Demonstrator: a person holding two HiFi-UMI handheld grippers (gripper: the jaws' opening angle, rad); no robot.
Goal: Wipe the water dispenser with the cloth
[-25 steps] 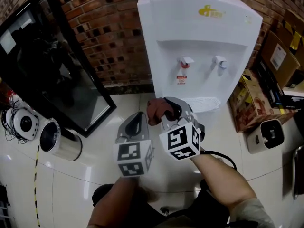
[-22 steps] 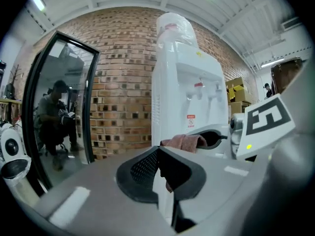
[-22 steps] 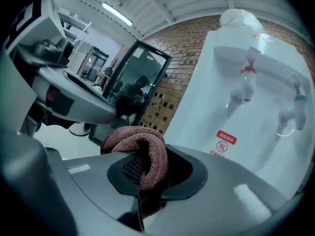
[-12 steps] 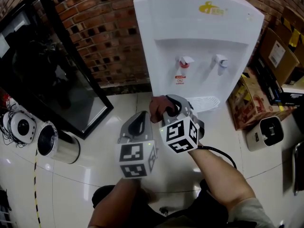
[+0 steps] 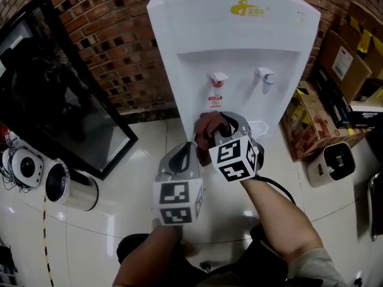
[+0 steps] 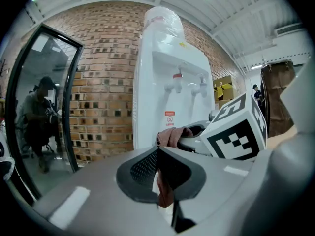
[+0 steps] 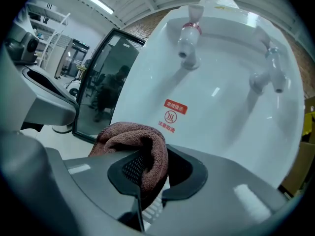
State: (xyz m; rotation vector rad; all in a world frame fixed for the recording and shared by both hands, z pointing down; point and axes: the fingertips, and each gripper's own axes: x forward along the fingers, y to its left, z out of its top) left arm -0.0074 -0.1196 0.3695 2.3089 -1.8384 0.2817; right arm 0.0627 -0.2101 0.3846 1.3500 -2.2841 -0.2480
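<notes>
- The right gripper (image 5: 214,128) has its jaws clamped on a bunched brown cloth (image 5: 204,128), which sticks out past the jaw tips.
- The cloth is held up to the front panel of the white water dispenser (image 5: 233,46), below the red tap (image 5: 217,78) and next to a small red sticker (image 7: 175,107); I cannot tell whether it touches the panel.
- The left gripper (image 5: 185,154) sits just beside the right one, lower and to its left, with its jaws together and nothing between them.
- The dispenser stands on the floor against a brick wall (image 5: 114,46).
</notes>
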